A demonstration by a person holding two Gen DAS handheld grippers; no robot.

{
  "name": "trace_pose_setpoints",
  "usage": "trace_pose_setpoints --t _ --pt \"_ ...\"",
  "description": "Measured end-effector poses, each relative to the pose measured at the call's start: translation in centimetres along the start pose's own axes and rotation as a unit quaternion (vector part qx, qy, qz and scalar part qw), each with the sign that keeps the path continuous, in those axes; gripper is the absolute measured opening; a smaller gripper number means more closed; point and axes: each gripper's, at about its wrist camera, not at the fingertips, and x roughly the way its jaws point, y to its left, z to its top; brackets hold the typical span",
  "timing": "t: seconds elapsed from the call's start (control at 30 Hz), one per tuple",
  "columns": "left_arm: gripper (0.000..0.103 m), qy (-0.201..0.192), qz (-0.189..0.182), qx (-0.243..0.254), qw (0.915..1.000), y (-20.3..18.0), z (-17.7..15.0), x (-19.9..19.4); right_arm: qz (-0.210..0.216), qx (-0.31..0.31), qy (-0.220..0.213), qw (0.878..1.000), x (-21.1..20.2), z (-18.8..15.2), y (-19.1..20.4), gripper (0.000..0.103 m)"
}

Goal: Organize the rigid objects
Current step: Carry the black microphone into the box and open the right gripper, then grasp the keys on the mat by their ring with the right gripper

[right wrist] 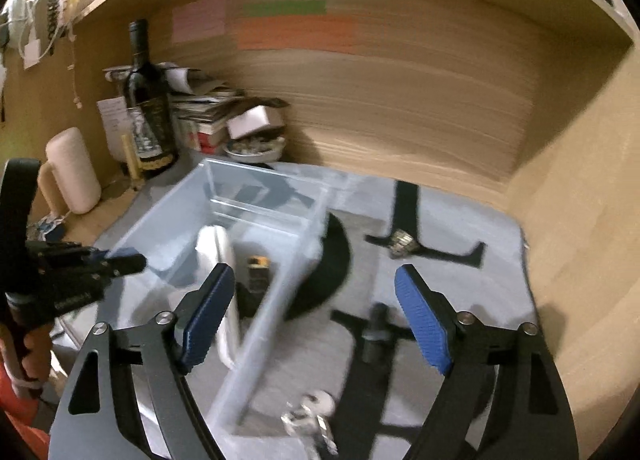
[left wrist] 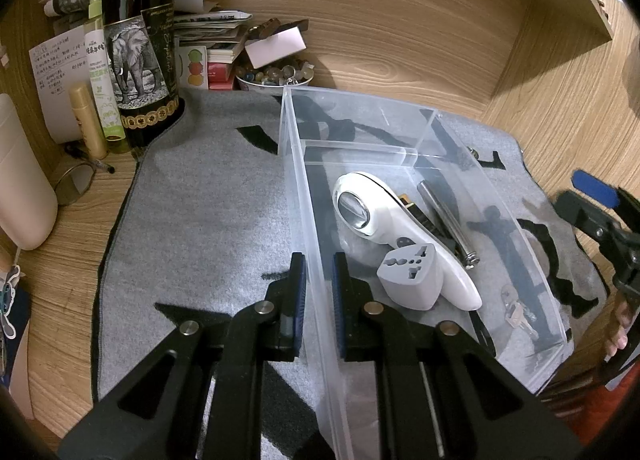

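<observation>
Mostly done, by the look of it. Clear plastic bin [left wrist: 400, 132] on the grey mat [left wrist: 192, 220] over the wooden worktop [left wrist: 520, 72]: left hand-held gripper [left wrist: 319, 272] clamped shut on the bin's near long wall, one pad inside, one outside, steadying it. Already inside the bin, just ahead and right of that gripper: white handheld magnifier [left wrist: 384, 220], grey travel adapter [left wrist: 416, 276] resting against its handle, steel bolt [left wrist: 444, 220] beyond them by the far wall, plus a small dark-and-yellow item [right wrist: 258, 274] under the magnifier, kind unclear. Back compartment behind the divider looks bare. Right hand-held gripper [right wrist: 314, 316] wide open, nothing between the pads, straddling the bin's right-hand wall; blurred view, so fine detail unreliable. Left to collect, judging from the mat outside the bin: key bunch [right wrist: 308, 416] below and between the right gripper's fingers, small dark cylinder [right wrist: 374, 336] just ahead of its right finger, small metallic piece [right wrist: 402, 242] further ahead. Roughly four in, three out. Bottle [left wrist: 136, 44] and desk clutter far ahead-left of the left gripper probably not in scope.
</observation>
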Motion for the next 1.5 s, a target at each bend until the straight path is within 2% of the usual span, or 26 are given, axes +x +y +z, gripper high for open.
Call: trace_pose_setpoints --t 0.27,0.73,0.83,0.93,1.0,1.1,1.27,1.37,1.5 --pt "0.012 0.0 0.001 0.001 1.0 0.0 0.0 0.0 -0.029 0.03 0.046 0.998 -0.2 -3.3 -2.4 0.08" --pt "0.012 -0.001 0.001 0.001 1.0 0.0 0.1 -0.1 0.001 0.029 0.155 0.988 3.4 -9.0 -0.9 0.081" --pt "0.012 -0.001 0.001 0.001 1.0 0.0 0.0 -0.1 0.004 0.039 0.143 0.989 3.4 -9.2 -1.3 0.081" --pt "0.012 -0.001 0.0 0.0 1.0 0.0 0.0 -0.1 -0.002 0.038 0.138 0.99 3.4 -9.1 -1.4 0.071" --pt "0.012 -0.001 0.001 0.0 1.0 0.0 0.0 -0.1 -0.003 0.038 0.135 0.99 3.5 -8.9 -1.5 0.058" --pt "0.012 -0.001 0.0 -0.001 1.0 0.0 0.0 -0.1 -0.004 0.042 0.132 0.99 3.8 -8.6 -1.7 0.044" --pt "0.012 -0.001 0.0 0.0 1.0 0.0 0.0 -0.1 -0.007 0.051 0.127 0.991 4.5 -8.1 -2.0 0.028" --pt "0.012 -0.001 0.0 -0.001 1.0 0.0 0.0 -0.1 -0.015 0.054 0.121 0.991 4.4 -8.1 -2.2 0.01" --pt "0.012 -0.001 0.0 -0.001 1.0 0.0 0.0 -0.1 -0.015 0.063 0.119 0.991 4.2 -8.1 -2.5 0.008"
